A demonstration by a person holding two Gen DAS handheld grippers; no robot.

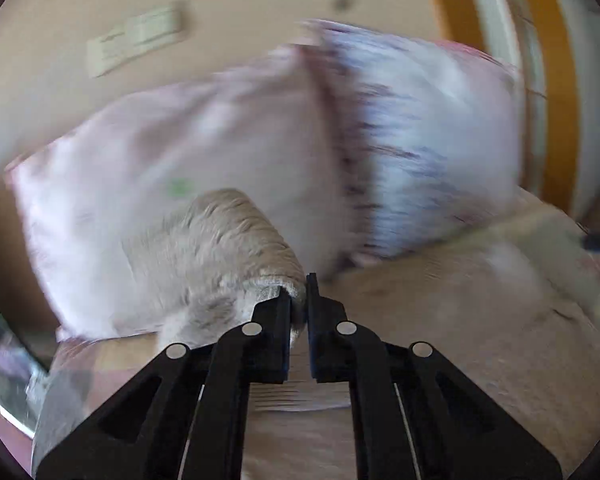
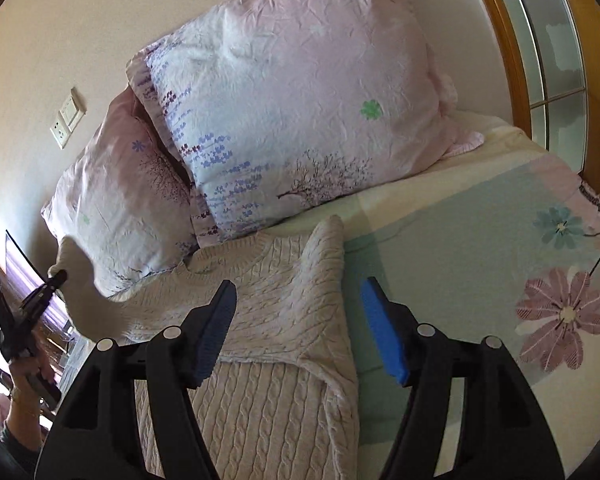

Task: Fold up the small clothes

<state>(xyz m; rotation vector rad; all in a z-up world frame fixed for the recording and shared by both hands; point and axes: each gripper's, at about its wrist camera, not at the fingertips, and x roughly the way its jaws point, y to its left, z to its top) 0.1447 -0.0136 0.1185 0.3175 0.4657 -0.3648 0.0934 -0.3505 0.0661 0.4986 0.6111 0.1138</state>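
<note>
A cream cable-knit sweater (image 2: 268, 320) lies flat on the bed, its right sleeve folded in over the body. My right gripper (image 2: 300, 320) is open and empty, hovering over the sweater's right side. My left gripper (image 1: 299, 300) is shut on the cuff of the sweater's left sleeve (image 1: 236, 248) and holds it lifted off the bed. It also shows at the far left of the right wrist view (image 2: 60, 276), with the raised sleeve (image 2: 88, 292) hanging from it. The left wrist view is blurred by motion.
Two pink floral pillows (image 2: 292, 92) (image 2: 120, 200) lean against the wall just behind the sweater. The floral bedsheet (image 2: 500, 248) stretches to the right. A wooden-framed glass door (image 2: 540, 60) stands at the far right. A wall socket (image 2: 66, 120) sits at the left.
</note>
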